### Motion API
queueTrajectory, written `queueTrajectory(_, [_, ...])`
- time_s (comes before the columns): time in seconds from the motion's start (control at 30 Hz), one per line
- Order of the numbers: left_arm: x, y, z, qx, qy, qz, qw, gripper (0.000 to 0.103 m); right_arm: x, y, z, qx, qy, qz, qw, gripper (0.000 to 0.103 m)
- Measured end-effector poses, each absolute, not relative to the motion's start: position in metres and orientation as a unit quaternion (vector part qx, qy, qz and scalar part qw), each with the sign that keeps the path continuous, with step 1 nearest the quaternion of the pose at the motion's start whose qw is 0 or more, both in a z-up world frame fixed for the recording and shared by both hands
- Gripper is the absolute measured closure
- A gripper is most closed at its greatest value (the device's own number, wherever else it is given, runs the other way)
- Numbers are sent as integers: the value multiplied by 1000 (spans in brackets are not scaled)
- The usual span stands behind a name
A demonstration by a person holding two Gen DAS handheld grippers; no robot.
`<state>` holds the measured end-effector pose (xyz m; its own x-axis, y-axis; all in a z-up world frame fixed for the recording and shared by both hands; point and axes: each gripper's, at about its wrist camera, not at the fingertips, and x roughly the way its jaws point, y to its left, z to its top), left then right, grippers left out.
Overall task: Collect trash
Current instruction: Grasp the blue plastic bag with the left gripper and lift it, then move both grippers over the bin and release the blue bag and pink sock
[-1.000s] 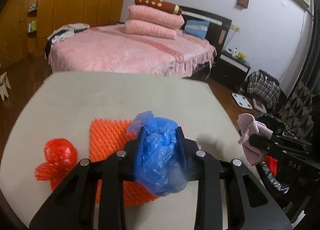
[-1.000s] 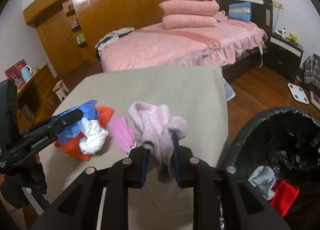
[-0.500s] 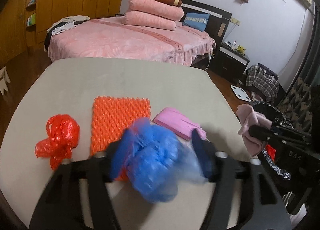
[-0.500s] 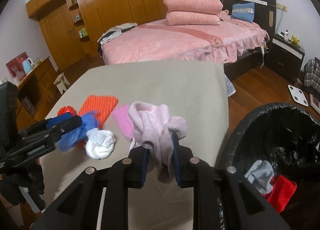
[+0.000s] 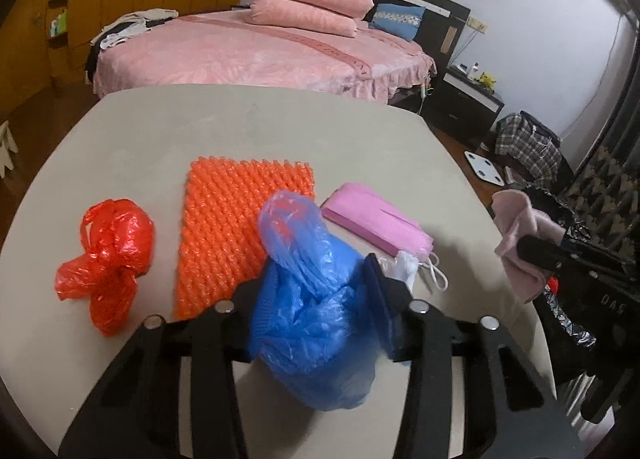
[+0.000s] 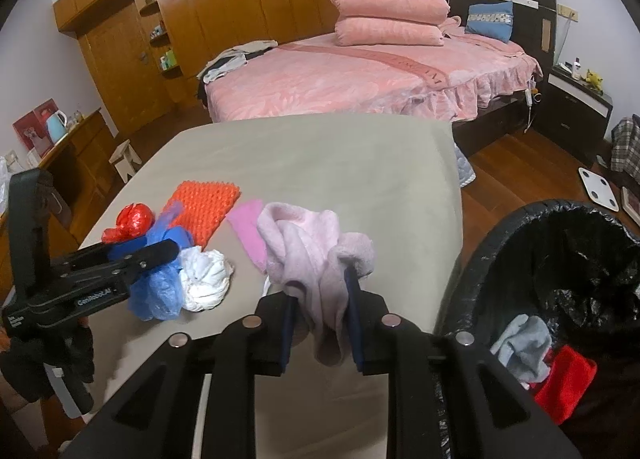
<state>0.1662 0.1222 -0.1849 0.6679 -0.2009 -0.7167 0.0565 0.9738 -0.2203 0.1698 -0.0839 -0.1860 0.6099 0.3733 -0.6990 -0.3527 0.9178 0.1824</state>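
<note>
Foam [image 5: 240, 227], mask [image 5: 376, 225], red bag [image 5: 108, 255] crowd table [image 5: 200, 127] near bin [image 6: 560, 259].

It was a bedroom in a home — a bed [image 6: 360, 87] with pink covers and stacked pillows [image 6: 390, 17], a wooden wardrobe [image 6: 224, 7], a dark nightstand [image 6: 580, 103] — and wooden flooring [image 6: 516, 167].
</note>
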Motion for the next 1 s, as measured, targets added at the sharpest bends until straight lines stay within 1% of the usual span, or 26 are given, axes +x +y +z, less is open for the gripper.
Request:
queueTrajectory(0.03, [165, 123, -184, -91, 399, -71, 910, 68, 170, -84, -186, 12, 393, 203, 897, 80])
queueTrajectory(0.1, [162, 125, -180, -94, 391, -70, 913, 75, 167, -82, -186, 10, 391, 206, 897, 80])
queueTrajectory(0.43, [144, 129, -130, -104, 334, -70, 934, 81, 154, -82, -169, 17, 362, 209, 908, 80])
queueTrajectory(0.47, [142, 126, -125, -99, 329, -71, 937, 83, 152, -83, -167, 17, 359, 209, 909, 80])
queueTrajectory(0.53, [139, 119, -118, -87, 322, -74, 940, 92, 149, -85, -162, 21, 352, 207, 912, 80])
queueTrajectory(0.57, [138, 114, -115, -80, 320, -77, 941, 93, 148, -87, -159, 23, 349, 207, 914, 80])
queueTrajectory(0.77, [138, 92, -115, -74, 316, -97, 941, 96, 139, -98, -147, 32, 333, 202, 921, 80])
queueTrajectory(1.0, [134, 84, -123, -76, 321, -108, 938, 99, 130, -112, -146, 38, 330, 188, 924, 80])
